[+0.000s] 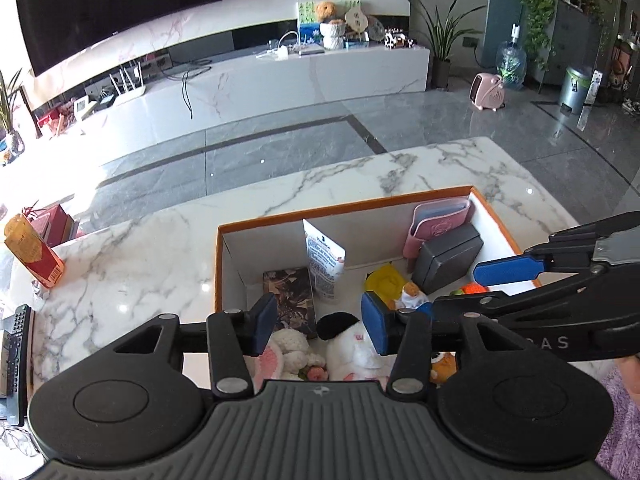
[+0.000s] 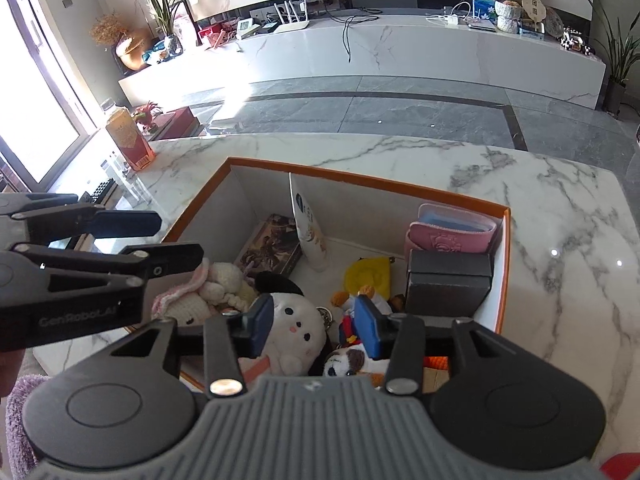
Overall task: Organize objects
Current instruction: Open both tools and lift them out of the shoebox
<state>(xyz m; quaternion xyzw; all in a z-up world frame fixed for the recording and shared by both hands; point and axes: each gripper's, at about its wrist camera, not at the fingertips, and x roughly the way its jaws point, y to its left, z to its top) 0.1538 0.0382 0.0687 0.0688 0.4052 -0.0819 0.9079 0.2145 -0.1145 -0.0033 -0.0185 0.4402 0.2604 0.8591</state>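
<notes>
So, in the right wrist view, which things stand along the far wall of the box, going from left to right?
Dark patterned box → white tube, leaning on the wall → pink card holder, with the grey box in front of it.

Plush toys [image 2: 296,328] crowd the box [image 2: 360,182]; its far floor lies open.

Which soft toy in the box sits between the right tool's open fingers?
The white plush with black ears; the crocheted pink-and-cream doll lies left of it, the small brown-and-white dog to its right.

A home living room: wall television [image 1: 116,4], marble media console [image 1: 280,76], houseplants [image 1: 440,36].
</notes>
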